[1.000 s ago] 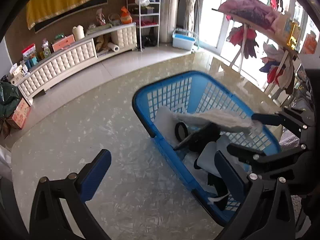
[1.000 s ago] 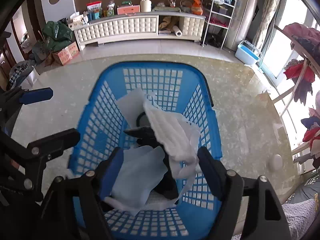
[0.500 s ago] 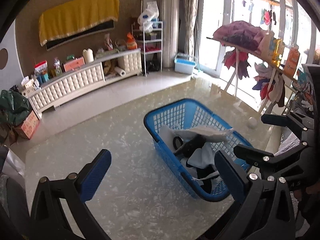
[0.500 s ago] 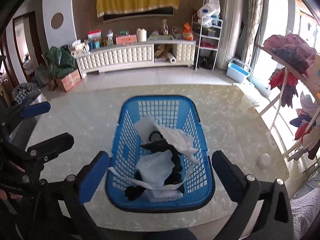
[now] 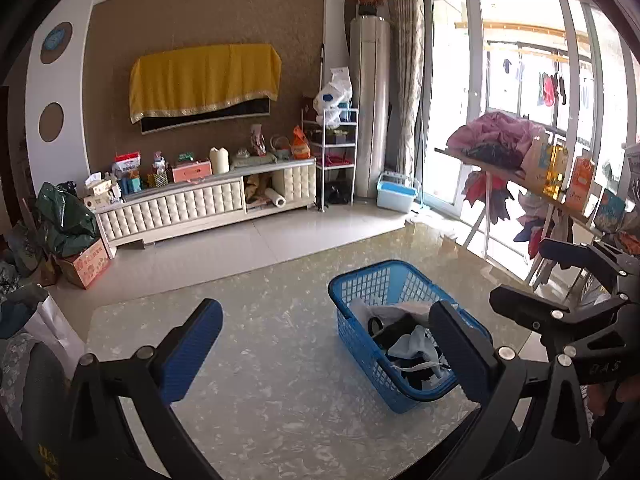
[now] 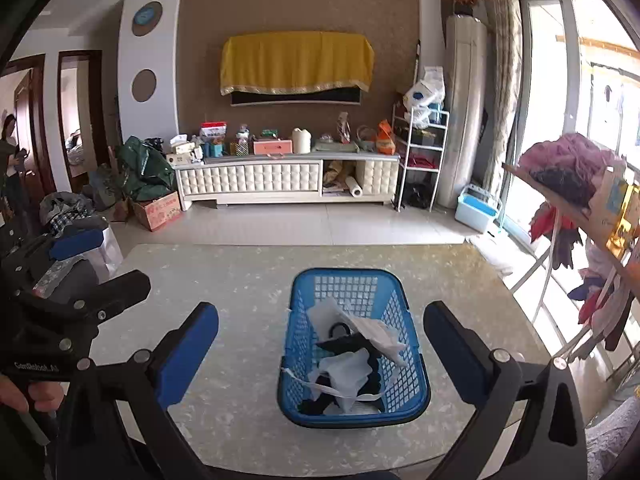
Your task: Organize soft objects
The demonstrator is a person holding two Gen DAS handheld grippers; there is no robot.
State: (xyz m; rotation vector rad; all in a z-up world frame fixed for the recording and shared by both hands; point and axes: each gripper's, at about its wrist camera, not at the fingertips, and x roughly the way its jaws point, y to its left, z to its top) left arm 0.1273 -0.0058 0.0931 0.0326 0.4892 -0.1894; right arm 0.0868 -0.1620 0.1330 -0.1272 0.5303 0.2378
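A living room fills the upper half of both views: a brown wall panel with a yellow cloth (image 6: 296, 60) draped over a dark screen, a white quilted cabinet (image 6: 280, 178) below it, glass doors at the right edge. The pale marbled bench (image 6: 224, 280) takes the lower half. Compared with a second ago, both cameras sit higher and farther back, so the blue basket (image 6: 416, 372) looks much smaller and the white cloth that hung between the right fingers now lies inside it. The basket's long axis runs from the lower centre toward the cabinet in the right wrist view, and slants from lower right to upper left in the left wrist view (image 5: 352, 328). White and black soft pieces (image 6: 348, 364) are heaped within. The right gripper (image 6: 320, 360) is spread wide, holding nothing; the left gripper (image 5: 324, 354) likewise gapes empty.
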